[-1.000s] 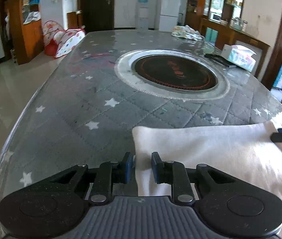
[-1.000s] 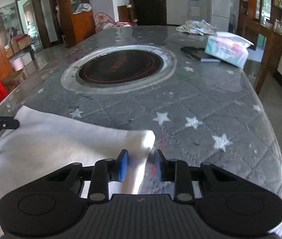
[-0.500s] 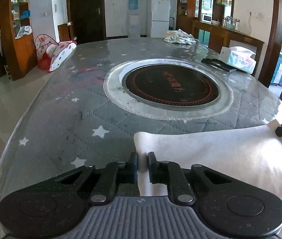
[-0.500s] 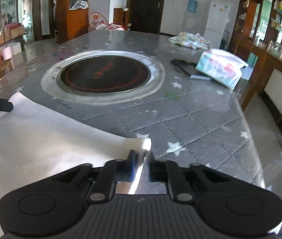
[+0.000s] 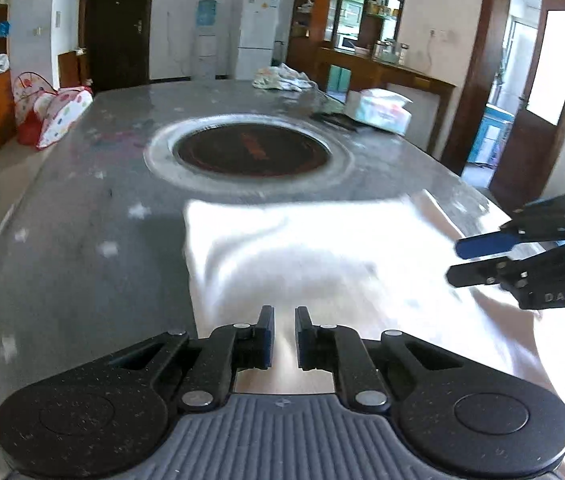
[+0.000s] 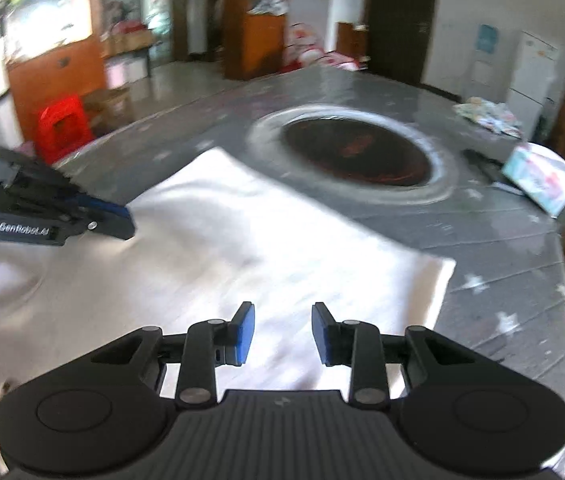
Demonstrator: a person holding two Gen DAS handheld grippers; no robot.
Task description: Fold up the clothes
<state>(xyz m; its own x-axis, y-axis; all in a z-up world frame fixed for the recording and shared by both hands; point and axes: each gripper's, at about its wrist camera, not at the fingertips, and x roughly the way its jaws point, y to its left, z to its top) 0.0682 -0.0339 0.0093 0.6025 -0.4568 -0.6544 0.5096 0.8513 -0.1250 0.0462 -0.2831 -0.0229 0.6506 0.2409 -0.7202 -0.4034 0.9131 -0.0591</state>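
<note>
A white cloth (image 5: 322,248) (image 6: 262,248) lies spread flat on the near end of the grey star-patterned table (image 5: 82,220). My left gripper (image 5: 284,312) hovers over the cloth's left part, inside its left edge. Its jaws are closing to a narrow slit, and I see nothing pinched between them. From the right wrist it (image 6: 128,224) shows at the left, above the cloth. My right gripper (image 6: 282,308) hovers over the cloth's right part with its jaws opening and nothing between the pads. In the left wrist view it (image 5: 454,260) enters from the right. Both views are blurred.
A round dark hob (image 5: 250,152) (image 6: 356,152) is set into the table beyond the cloth. A tissue pack (image 5: 382,110) (image 6: 542,180), a dark flat object (image 5: 334,118) and a bundle of fabric (image 5: 282,78) lie at the far right. A red stool (image 6: 62,124) stands on the floor.
Both grippers held the cloth's near corners before and have let go. The right jaws have opened. Each gripper has moved inward over the cloth, and the right one has rolled.
</note>
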